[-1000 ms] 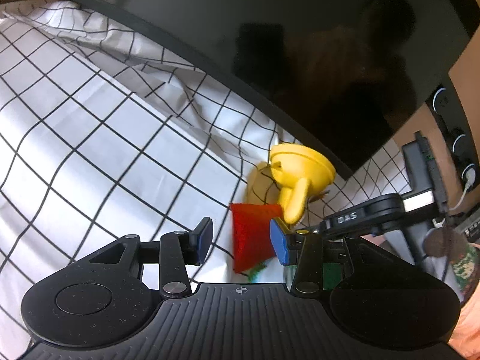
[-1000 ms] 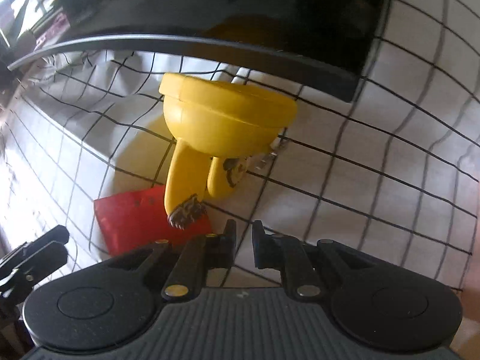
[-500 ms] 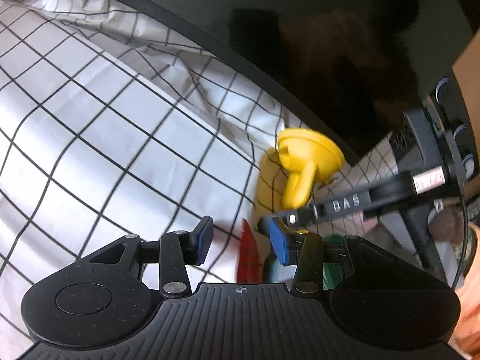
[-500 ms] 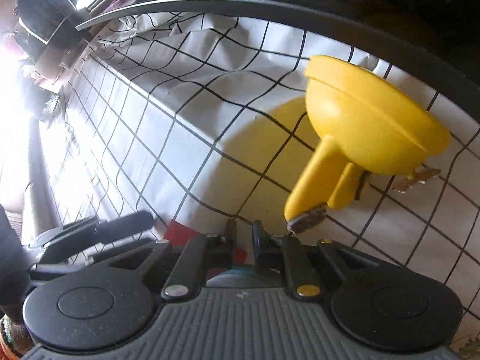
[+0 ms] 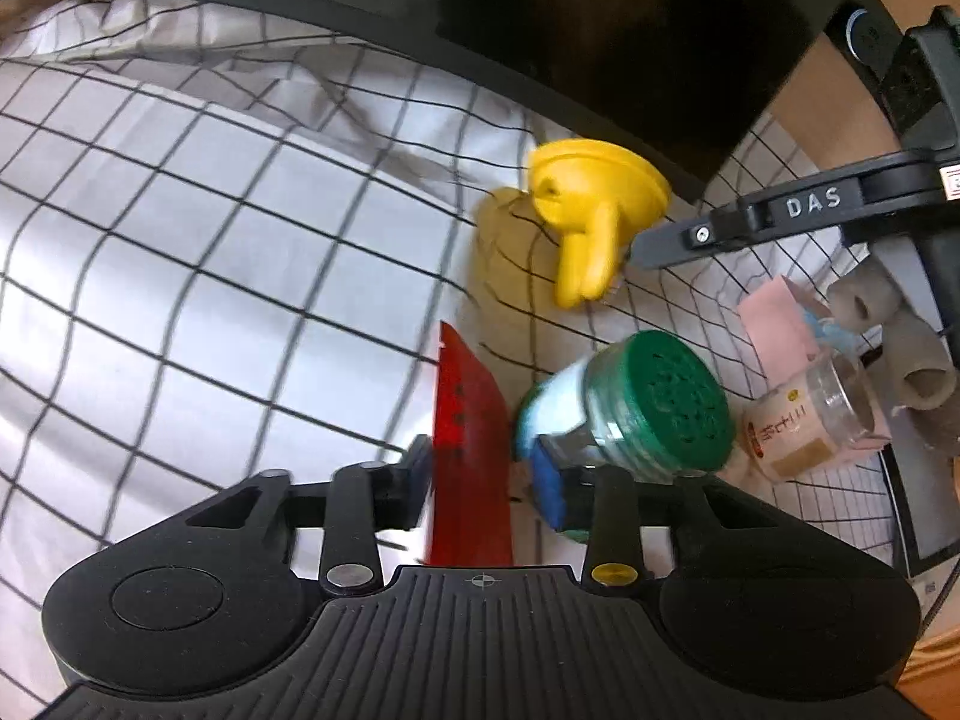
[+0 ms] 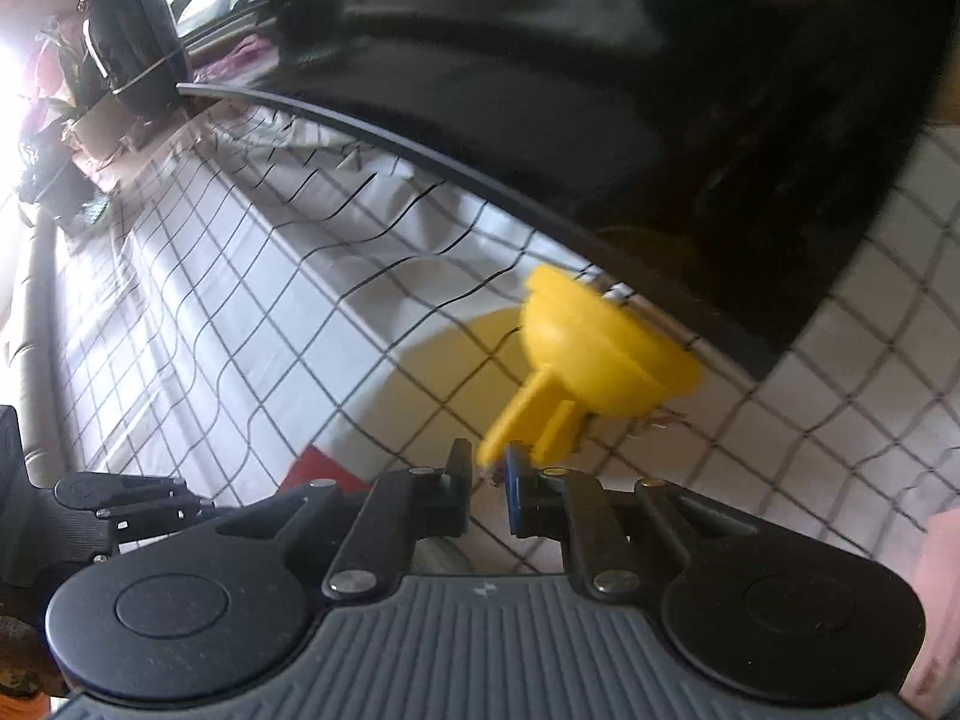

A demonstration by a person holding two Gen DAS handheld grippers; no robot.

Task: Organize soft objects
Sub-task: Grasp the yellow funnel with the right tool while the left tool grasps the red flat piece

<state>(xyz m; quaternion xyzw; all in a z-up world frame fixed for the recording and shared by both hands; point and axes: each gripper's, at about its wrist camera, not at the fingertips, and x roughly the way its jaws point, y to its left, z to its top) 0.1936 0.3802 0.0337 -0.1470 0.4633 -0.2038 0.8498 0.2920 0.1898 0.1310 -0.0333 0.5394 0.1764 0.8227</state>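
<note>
A yellow funnel-shaped soft toy [image 5: 591, 213] lies on the checked cloth [image 5: 180, 276] below a dark monitor; it also shows in the right wrist view [image 6: 591, 354]. My right gripper [image 6: 489, 474] is nearly shut, its tips at the toy's stem end; whether it grips the stem is unclear. It shows in the left wrist view as a dark arm [image 5: 780, 222] beside the toy. A red flat piece [image 5: 471, 450] stands on edge between the fingers of my open left gripper [image 5: 486, 480]. A green-lidded jar [image 5: 636, 408] lies by its right finger.
The dark monitor [image 5: 600, 18] edges the cloth at the back. A clear labelled jar [image 5: 804, 414], pink paper [image 5: 774, 324] and a grey pipe fitting [image 5: 900, 348] sit at the right. My left gripper shows at the lower left of the right wrist view [image 6: 108, 510].
My left gripper has moved forward so the red piece now sits between its fingers and the green-lidded jar has come into view. My right gripper has pulled back and swung left of the yellow toy.
</note>
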